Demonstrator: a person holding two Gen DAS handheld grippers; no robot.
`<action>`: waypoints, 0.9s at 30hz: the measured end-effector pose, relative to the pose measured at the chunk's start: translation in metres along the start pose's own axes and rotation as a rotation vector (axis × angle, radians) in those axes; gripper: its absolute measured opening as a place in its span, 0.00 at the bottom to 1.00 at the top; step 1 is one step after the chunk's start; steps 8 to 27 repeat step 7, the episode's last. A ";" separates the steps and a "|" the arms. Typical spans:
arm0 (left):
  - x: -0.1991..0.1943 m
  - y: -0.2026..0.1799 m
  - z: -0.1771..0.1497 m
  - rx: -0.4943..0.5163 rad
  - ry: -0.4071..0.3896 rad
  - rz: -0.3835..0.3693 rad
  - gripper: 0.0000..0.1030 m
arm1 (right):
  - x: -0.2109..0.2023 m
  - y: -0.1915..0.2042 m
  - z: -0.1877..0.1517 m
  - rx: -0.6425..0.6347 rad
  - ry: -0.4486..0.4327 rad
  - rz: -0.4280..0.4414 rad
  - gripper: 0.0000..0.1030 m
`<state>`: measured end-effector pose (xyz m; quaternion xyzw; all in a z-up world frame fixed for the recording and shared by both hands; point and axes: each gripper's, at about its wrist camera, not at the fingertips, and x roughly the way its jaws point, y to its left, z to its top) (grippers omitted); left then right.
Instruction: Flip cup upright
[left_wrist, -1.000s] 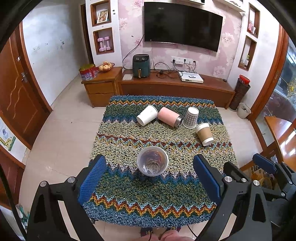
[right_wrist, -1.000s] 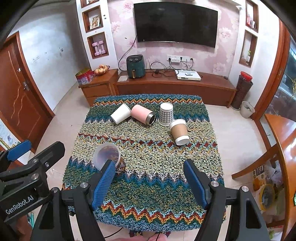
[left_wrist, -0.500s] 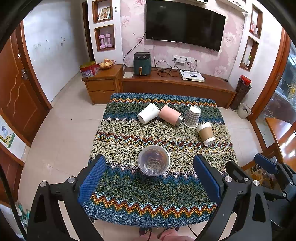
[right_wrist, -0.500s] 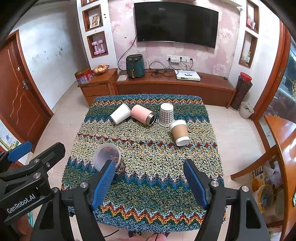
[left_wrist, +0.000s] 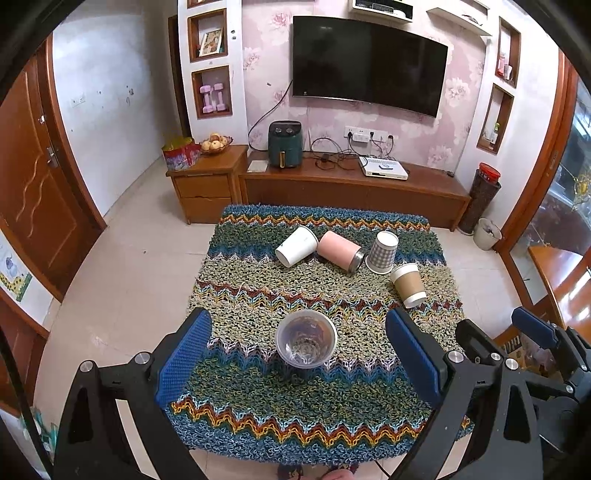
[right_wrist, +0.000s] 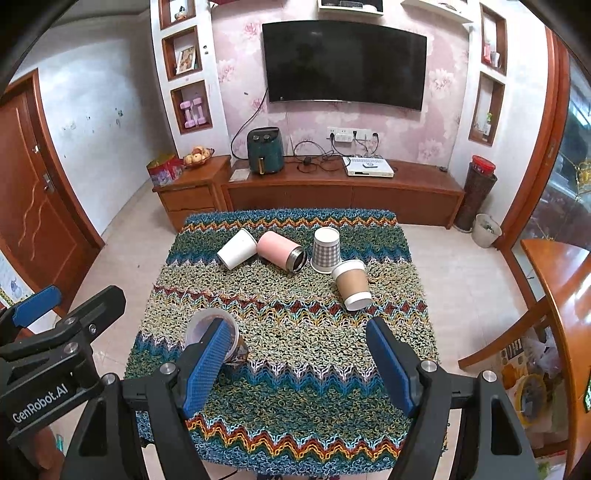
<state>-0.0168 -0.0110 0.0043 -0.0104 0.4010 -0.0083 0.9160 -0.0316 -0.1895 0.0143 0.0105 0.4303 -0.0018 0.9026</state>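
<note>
A clear plastic cup (left_wrist: 306, 343) stands upright on the knitted cloth (left_wrist: 258, 398), in line with my open, empty left gripper (left_wrist: 297, 363); it also shows in the right wrist view (right_wrist: 207, 328), partly behind a blue finger pad (right_wrist: 208, 365). My right gripper (right_wrist: 295, 369) is open and empty, above the near table. At the far side lie a white cup (left_wrist: 296, 246), a pink tumbler (left_wrist: 340, 251) and a brown paper cup (left_wrist: 408, 285) on their sides. A checked cup (left_wrist: 383, 247) stands upside down.
The cloth-covered table ends at its near edge (left_wrist: 295, 450). A wooden TV cabinet (left_wrist: 351, 192) with an air fryer (left_wrist: 285, 144) stands beyond. A wooden table (right_wrist: 569, 295) and a chair are at the right. My left gripper also shows at the left of the right wrist view (right_wrist: 55, 332).
Both views have tilted and lifted slightly, so the table sits a little lower in frame. The cups have not moved. Both grippers stay open.
</note>
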 end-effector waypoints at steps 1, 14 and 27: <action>0.001 0.001 0.000 -0.001 -0.001 0.000 0.94 | 0.000 0.000 0.000 -0.001 -0.001 0.000 0.75; -0.001 -0.001 0.000 0.000 -0.007 -0.001 0.93 | -0.002 0.000 0.001 -0.002 -0.006 0.002 0.75; -0.001 -0.001 0.000 0.000 -0.007 -0.001 0.93 | -0.002 0.000 0.001 -0.002 -0.006 0.002 0.75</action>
